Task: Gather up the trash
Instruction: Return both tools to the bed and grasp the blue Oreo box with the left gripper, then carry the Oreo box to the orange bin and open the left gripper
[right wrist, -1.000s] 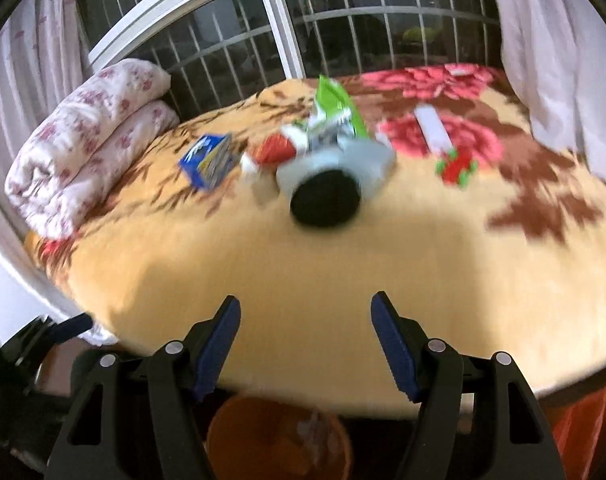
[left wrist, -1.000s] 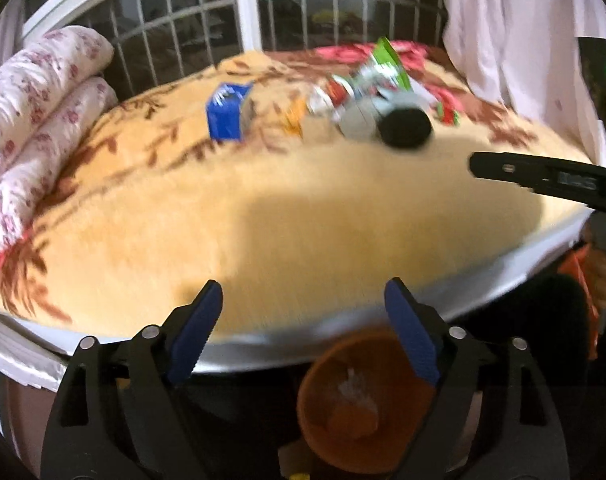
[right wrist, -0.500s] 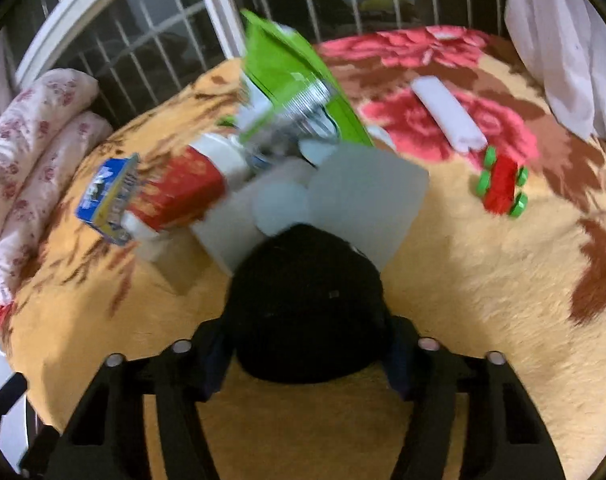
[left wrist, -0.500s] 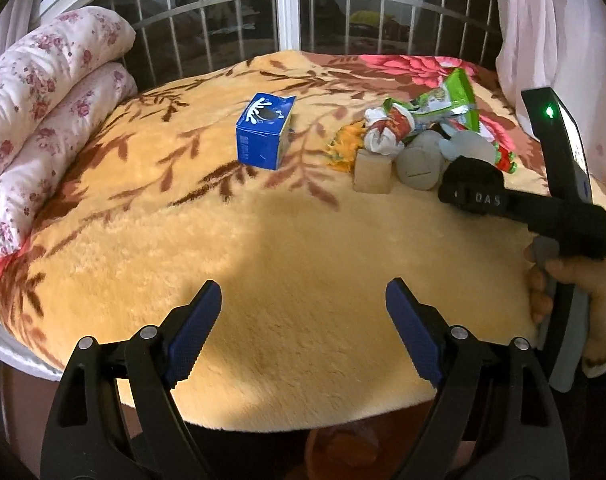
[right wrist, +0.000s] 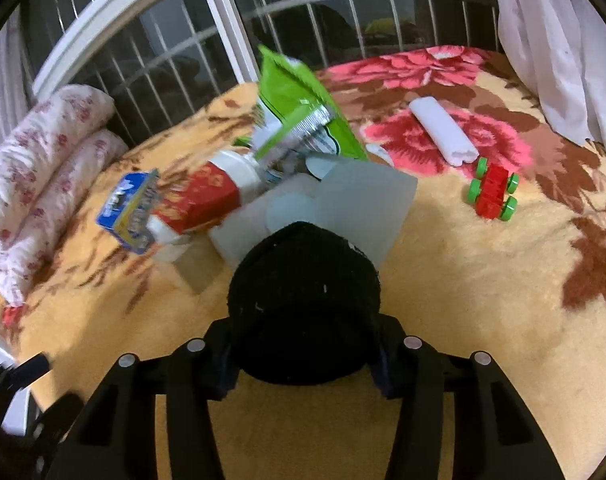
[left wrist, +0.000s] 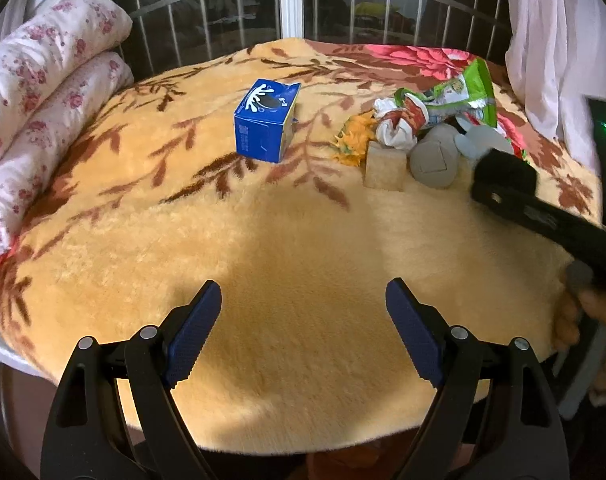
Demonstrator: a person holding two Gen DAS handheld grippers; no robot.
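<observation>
Trash lies in a pile on the yellow flowered blanket (left wrist: 303, 240): a green snack bag (right wrist: 299, 112), a red and white crumpled pack (right wrist: 207, 200), grey card pieces (right wrist: 367, 208), a beige cube (left wrist: 384, 170) and an orange wrapper (left wrist: 355, 140). A blue carton (left wrist: 265, 128) stands apart to the left. My right gripper (right wrist: 303, 356) has a black round soft thing (right wrist: 303, 292) between its closing jaws, and both fingers hug its sides. In the left wrist view that gripper (left wrist: 503, 184) reaches in from the right. My left gripper (left wrist: 303, 292) hangs open and empty over the blanket's near edge.
A rolled flowered quilt (left wrist: 43, 100) lies along the left side. A red and green toy car (right wrist: 493, 190) and a white roll (right wrist: 443, 134) sit to the right of the pile. Barred windows (left wrist: 291, 0) stand behind, and a white curtain (left wrist: 555, 40) hangs at the right.
My right gripper moved forward onto the black round thing and its jaws narrowed around it. My left gripper moved forward over the bed, and the orange bin below slid out of view.
</observation>
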